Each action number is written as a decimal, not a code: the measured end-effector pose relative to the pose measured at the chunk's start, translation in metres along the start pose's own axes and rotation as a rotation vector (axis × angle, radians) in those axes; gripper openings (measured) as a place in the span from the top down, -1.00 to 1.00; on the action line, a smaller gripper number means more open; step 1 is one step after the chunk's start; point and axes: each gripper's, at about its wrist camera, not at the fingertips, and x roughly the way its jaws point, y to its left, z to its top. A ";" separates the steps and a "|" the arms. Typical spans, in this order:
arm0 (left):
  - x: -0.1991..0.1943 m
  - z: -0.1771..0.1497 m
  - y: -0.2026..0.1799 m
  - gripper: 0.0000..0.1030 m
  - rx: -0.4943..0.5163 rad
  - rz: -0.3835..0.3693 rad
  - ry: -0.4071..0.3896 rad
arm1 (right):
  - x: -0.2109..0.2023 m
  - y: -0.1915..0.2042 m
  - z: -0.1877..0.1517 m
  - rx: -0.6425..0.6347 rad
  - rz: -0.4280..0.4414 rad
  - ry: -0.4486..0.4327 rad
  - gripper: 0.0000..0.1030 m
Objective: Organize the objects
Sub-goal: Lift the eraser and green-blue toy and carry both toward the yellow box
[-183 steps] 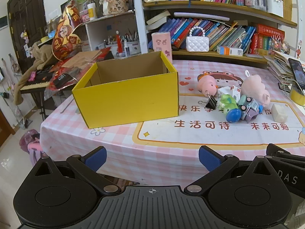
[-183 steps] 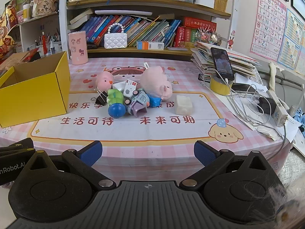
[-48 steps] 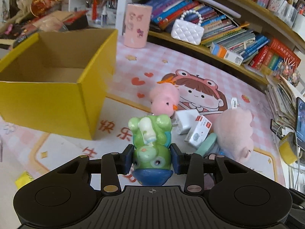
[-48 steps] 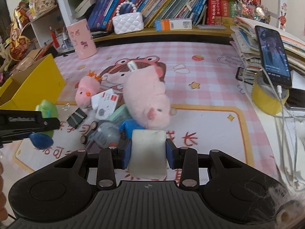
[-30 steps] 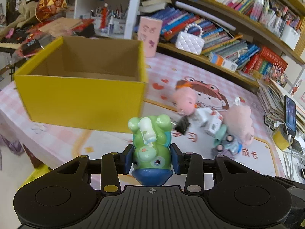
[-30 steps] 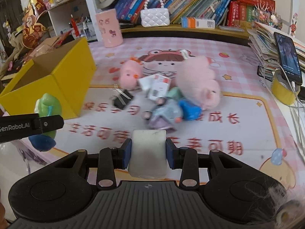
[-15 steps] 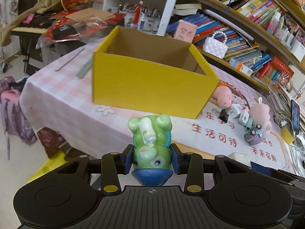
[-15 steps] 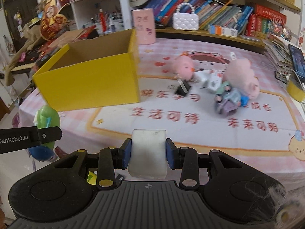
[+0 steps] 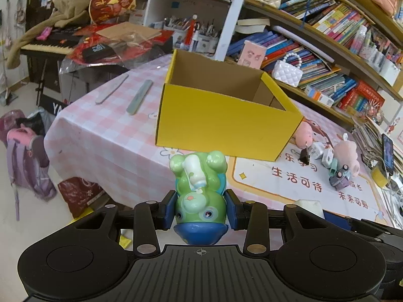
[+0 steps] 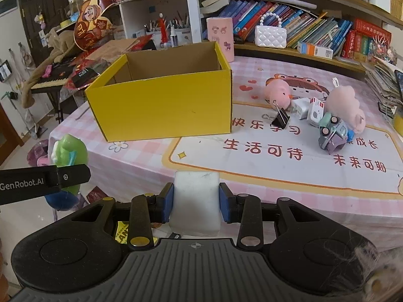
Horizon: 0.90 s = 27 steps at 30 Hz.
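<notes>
1. Left gripper point(image 9: 200, 210) is gripping the frog point(image 9: 199, 196); right gripper point(image 10: 196, 202) is gripping the block point(image 10: 195, 201).
2. Both have swung off the bench point(image 10: 252, 166); box point(image 10: 163, 105) is now sitting at 12 o'clock, ready for dropping.

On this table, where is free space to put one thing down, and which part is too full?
Free: the printed mat between the yellow box and the toy car, and the checked cloth left of the box, short of the two flat strips. What the box holds is hidden. Crowded: the pile around the binder clip and pink plush.
</notes>
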 end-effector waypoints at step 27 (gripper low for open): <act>0.004 0.032 0.000 0.25 0.043 -0.008 -0.101 | 0.025 0.024 0.026 -0.079 0.062 -0.031 0.33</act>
